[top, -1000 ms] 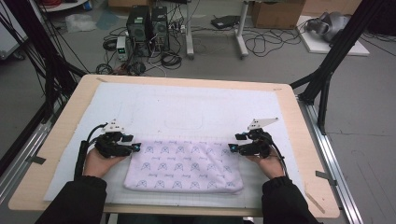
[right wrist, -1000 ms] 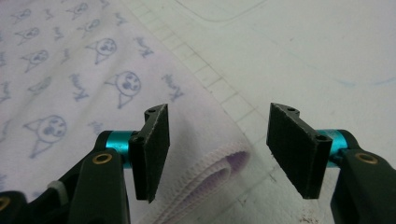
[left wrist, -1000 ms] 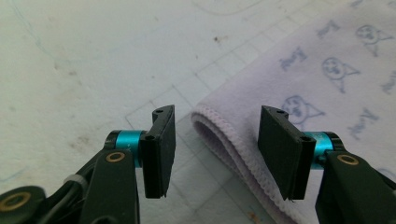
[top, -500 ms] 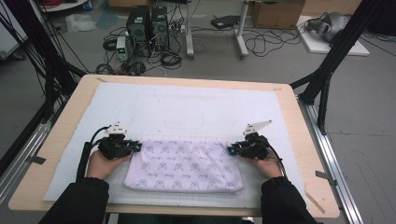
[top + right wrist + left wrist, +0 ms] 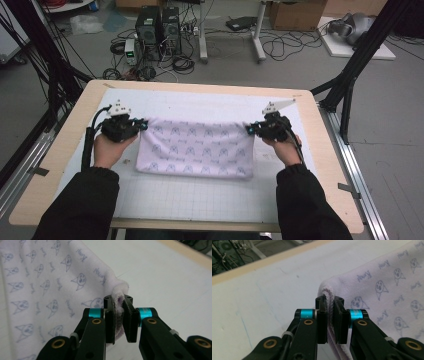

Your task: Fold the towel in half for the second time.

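Since the earlier frames, you are raising both far corners of the towel (image 5: 196, 147) off the mat (image 5: 200, 200), where it was lying flat, and both sets of jaws have just been closing onto the fabric.

Left gripper (image 5: 144, 126): you are clamping it on the towel's far left corner; in the left gripper view its jaws are pinching the folded, hemmed edge (image 5: 330, 315) between the pads. Your left hand (image 5: 107, 150) is carrying it just left of the cloth.

Right gripper (image 5: 249, 130): you are clamping it on the far right corner; in the right gripper view the fluffy edge (image 5: 119, 303) is bulging out above the jaws. Your right hand (image 5: 286, 150) is sitting just right of the cloth.

Towel: pale lilac, printed with small cat faces and lettering, its far edge is stretching between the two grippers while its near edge is resting on the mat.

Mat: white, gridded, covering most of the wooden table (image 5: 330, 165).
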`<state>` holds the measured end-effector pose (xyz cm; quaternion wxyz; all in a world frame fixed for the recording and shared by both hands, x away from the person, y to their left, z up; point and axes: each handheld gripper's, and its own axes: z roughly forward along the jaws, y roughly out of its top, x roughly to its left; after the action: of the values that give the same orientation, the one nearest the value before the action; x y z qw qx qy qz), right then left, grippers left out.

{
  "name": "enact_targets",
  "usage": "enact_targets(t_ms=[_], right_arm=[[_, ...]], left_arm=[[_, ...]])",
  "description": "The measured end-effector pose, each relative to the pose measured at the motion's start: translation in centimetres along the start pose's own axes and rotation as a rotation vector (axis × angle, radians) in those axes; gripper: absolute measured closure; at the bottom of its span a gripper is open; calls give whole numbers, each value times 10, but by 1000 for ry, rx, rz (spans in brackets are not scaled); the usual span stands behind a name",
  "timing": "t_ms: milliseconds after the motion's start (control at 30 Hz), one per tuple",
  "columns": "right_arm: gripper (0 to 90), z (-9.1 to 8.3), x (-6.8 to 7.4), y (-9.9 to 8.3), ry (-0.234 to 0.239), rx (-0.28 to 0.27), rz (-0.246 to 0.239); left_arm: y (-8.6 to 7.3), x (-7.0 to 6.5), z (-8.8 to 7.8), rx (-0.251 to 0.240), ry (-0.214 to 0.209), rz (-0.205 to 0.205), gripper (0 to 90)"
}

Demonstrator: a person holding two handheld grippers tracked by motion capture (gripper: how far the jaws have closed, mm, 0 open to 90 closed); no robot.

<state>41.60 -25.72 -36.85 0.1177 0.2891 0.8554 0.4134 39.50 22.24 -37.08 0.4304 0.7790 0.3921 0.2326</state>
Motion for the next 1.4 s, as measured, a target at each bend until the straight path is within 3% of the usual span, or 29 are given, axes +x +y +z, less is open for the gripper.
enact_targets(t_ms=[33,67,100,167,233,300,367,567,633,767,1000,1067,1167,1300,1400], right_arm=[[796,2,-6,7,-20,-8,10],[687,4,-11,12,-54,-14,22],[604,7,-16,15,-90,-18,44],[564,10,-19,13,-86,-23,89],[520,14,-18,9,-46,1,106],[512,15,-13,2,-37,-2,102],[490,13,-9,-5,-9,-22,130],[433,6,11,-17,-19,-23,105],[423,4,18,-21,-2,-50,105],[392,3,27,-28,-2,-46,97],[301,-1,37,-39,-4,-70,108],[264,-3,37,-41,10,-61,130],[214,-6,43,-41,-4,-50,135],[200,-11,52,-43,-23,-111,110],[173,-12,55,-48,-24,-118,119]], left_arm=[[5,4,4,1,37,-6,756],[7,8,8,-1,63,-31,634],[7,12,9,-6,60,-64,581],[3,16,9,18,28,-87,575],[-6,14,8,57,7,-49,576],[-16,11,5,51,-16,-53,578],[-27,6,1,47,-31,-49,575],[-42,-12,-14,40,-84,-29,537],[-44,-18,-18,32,-91,-10,534],[-50,-26,-23,9,-113,-37,516],[-60,-41,-32,2,-115,-25,435],[-62,-45,-34,-3,-112,-17,409],[-65,-49,-38,-8,-109,-4,389],[-69,-53,-40,-1,-116,-3,364],[-73,-54,-42,2,-125,-3,355]])
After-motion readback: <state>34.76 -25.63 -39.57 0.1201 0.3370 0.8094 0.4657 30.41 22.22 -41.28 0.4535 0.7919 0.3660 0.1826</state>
